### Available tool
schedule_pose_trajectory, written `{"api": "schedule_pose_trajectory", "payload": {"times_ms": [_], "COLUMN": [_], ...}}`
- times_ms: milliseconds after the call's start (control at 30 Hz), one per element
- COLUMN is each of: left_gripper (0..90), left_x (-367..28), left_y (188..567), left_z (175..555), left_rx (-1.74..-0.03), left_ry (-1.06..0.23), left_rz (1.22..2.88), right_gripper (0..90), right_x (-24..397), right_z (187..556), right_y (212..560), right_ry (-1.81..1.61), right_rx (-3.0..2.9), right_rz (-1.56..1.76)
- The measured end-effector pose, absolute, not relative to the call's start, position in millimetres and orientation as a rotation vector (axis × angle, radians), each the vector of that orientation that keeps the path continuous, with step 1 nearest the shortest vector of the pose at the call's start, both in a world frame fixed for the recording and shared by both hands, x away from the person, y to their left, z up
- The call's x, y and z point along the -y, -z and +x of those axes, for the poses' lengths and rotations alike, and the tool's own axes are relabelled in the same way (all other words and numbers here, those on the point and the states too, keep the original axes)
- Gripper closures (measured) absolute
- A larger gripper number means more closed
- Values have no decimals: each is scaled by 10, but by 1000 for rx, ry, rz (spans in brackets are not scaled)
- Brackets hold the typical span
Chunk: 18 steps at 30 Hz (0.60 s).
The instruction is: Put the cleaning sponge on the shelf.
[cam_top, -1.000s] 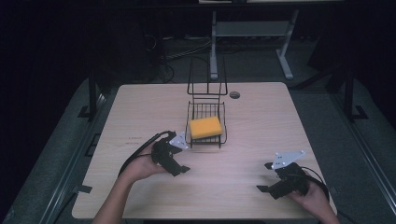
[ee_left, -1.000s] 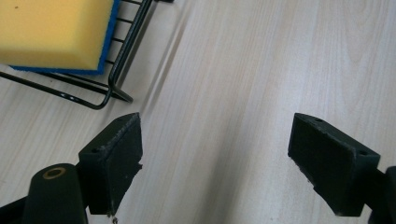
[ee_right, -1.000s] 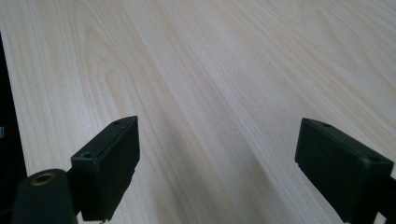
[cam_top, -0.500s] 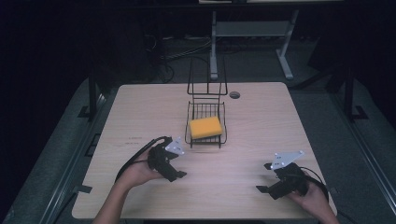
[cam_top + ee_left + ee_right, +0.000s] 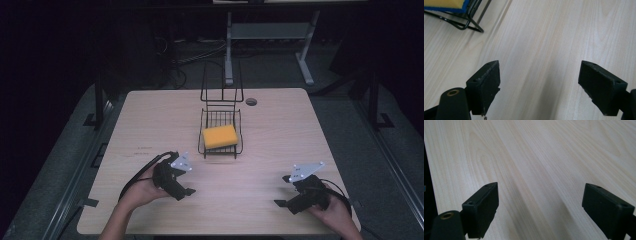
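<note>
Resting low over bare table [image 5: 280, 130], left gripper [image 5: 183, 191] and right gripper [image 5: 281, 204], jaws wide apart, nothing held. Sponge [image 5: 219, 136] lying inside wire rack [image 5: 239, 142]. Approach squarely, avoiding wires.

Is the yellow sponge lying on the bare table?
No, the yellow sponge sits inside the black wire basket, which stands on the wooden table.

The sponge [image 5: 219, 136] is yellow (with a blue underside), the wire basket [image 5: 239, 131] black, the table [image 5: 150, 120] pale wood with grain lines.
</note>
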<state>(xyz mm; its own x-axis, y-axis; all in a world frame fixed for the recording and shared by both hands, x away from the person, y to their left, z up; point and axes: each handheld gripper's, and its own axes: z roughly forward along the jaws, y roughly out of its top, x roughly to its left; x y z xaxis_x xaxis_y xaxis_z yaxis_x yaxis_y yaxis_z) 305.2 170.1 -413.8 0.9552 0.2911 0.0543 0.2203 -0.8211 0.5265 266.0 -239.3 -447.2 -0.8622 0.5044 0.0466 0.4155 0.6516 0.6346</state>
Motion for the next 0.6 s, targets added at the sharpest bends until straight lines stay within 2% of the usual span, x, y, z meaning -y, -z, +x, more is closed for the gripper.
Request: {"api": "schedule_pose_trajectory", "payload": {"times_ms": [600], "left_gripper": [172], "left_x": [-1913], "left_y": [4171], "left_z": [2908], "left_rx": [-407], "left_ry": [-193], "left_rz": [2551], "right_gripper": [136], "right_x": [2376], "right_z": [2659], "right_y": [4495], "right_ry": [-981], "right_rx": [-2744], "right_rz": [766]}}
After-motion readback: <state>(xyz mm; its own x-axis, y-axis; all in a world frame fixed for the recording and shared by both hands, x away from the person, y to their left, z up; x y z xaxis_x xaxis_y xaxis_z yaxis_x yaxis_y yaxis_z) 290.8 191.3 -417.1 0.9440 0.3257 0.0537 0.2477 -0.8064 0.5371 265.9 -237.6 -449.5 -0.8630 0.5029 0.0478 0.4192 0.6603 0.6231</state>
